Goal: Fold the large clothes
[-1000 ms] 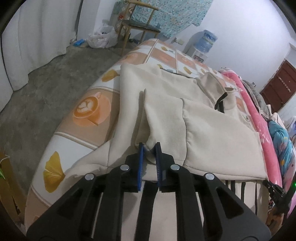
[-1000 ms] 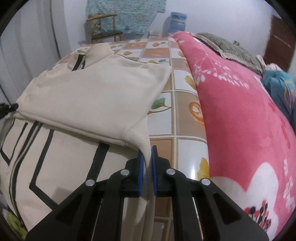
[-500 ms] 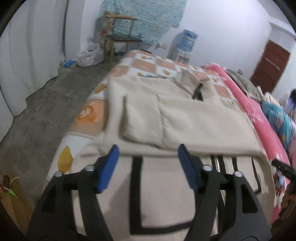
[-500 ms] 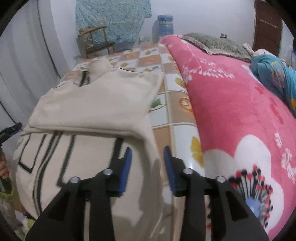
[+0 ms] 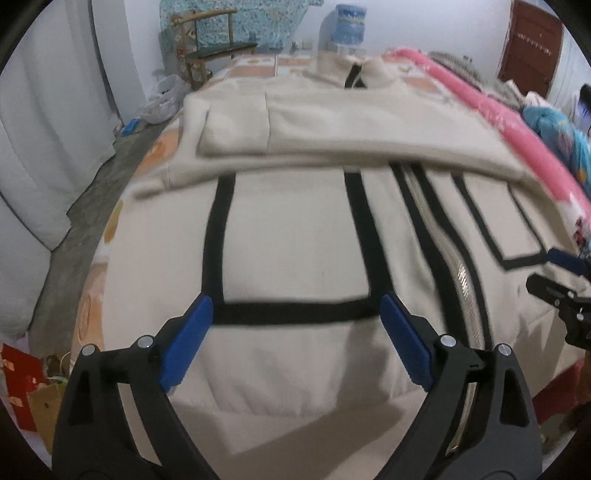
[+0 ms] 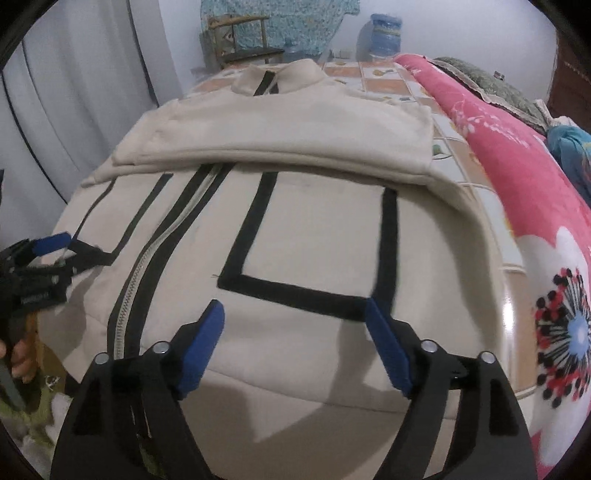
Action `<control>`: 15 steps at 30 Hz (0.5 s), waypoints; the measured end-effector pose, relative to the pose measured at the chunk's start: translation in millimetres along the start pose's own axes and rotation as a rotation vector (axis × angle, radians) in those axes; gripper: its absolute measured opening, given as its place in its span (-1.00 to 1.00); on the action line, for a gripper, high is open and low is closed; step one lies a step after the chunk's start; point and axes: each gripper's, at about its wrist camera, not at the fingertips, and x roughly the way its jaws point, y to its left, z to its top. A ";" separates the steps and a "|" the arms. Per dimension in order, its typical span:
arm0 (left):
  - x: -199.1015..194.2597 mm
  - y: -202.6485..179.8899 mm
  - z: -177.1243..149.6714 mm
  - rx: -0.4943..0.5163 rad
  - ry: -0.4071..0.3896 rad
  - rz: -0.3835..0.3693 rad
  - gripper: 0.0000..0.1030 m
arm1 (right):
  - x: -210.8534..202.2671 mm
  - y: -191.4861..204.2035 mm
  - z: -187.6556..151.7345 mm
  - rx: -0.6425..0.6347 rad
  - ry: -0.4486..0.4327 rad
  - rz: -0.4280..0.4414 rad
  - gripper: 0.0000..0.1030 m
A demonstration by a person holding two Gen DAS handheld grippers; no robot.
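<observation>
Your left gripper [image 5: 295, 314] and right gripper [image 6: 291, 321]: both spread wide, empty. Jacket [image 5: 295, 236] lengthwise on bed [image 6: 472, 236], collar far. Only right view shows the floral blanket [image 6: 535, 206] clearly.

1 jacket [image 5: 295, 240], 2 tongs [image 5: 295, 325]

The jacket [image 5: 295, 240] lies flat on the bed [image 6: 476, 206], collar at the far end, hem at the near edge. Its sleeves [image 6: 280, 136] are folded across the chest. A blanket [image 6: 524, 173] runs along the jacket's right side. Beyond the bed's far end stand a chair [image 5: 212, 44] on the left and a water bottle [image 5: 349, 22] to its right. Floor [image 5: 74, 221] lies left of the bed.
</observation>
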 end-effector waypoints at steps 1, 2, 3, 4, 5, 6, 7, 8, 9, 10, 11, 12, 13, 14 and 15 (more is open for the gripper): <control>1.6 -1.1 -3.3 0.000 0.005 0.015 0.72 | 4.2 3.0 -0.3 0.002 0.004 0.001 0.60; 1.9 -1.6 -4.7 -0.001 0.002 0.023 0.74 | 6.7 3.6 -0.9 0.002 0.007 -0.002 0.62; 2.5 -2.3 -5.1 -0.001 -0.003 0.031 0.77 | 11.1 4.6 -0.9 0.002 0.013 -0.017 0.66; 2.7 -3.2 -6.7 0.003 -0.009 0.046 0.79 | 16.0 6.1 -1.3 -0.001 0.022 -0.031 0.68; 2.5 -3.0 -6.1 0.003 -0.012 0.051 0.82 | 17.8 7.4 -2.5 -0.004 0.025 -0.040 0.72; 2.7 -1.5 -6.8 -0.006 -0.011 0.049 0.84 | 17.5 9.5 -3.4 -0.011 0.015 -0.056 0.80; 3.3 1.6 -7.7 -0.026 -0.005 0.038 0.84 | 18.2 10.6 -3.9 -0.015 0.012 -0.074 0.84; 3.9 2.0 -8.0 -0.034 -0.006 0.033 0.84 | 18.9 10.0 -4.1 -0.013 0.011 -0.089 0.87; 4.4 1.4 -7.7 -0.031 -0.007 0.035 0.85 | 19.2 8.3 -4.6 -0.005 0.012 -0.084 0.87; 3.9 0.6 -8.7 -0.026 -0.012 0.041 0.85 | 19.7 6.0 -5.3 0.013 0.017 -0.073 0.87; 3.7 0.6 -9.3 -0.028 -0.015 0.045 0.86 | 19.6 5.6 -6.1 0.017 0.015 -0.071 0.87; 4.4 0.6 -8.9 -0.030 -0.016 0.048 0.87 | 19.5 6.6 -6.9 0.011 0.010 -0.075 0.87; 4.5 0.7 -9.0 -0.032 -0.015 0.047 0.87 | 19.5 7.6 -7.0 0.007 0.006 -0.079 0.87; 5.0 0.5 -7.7 -0.032 -0.013 0.047 0.87 | 19.7 7.1 -7.0 0.010 0.003 -0.080 0.87; 5.1 0.1 -7.2 -0.033 -0.011 0.048 0.87 | 20.0 6.5 -7.2 0.016 0.003 -0.077 0.87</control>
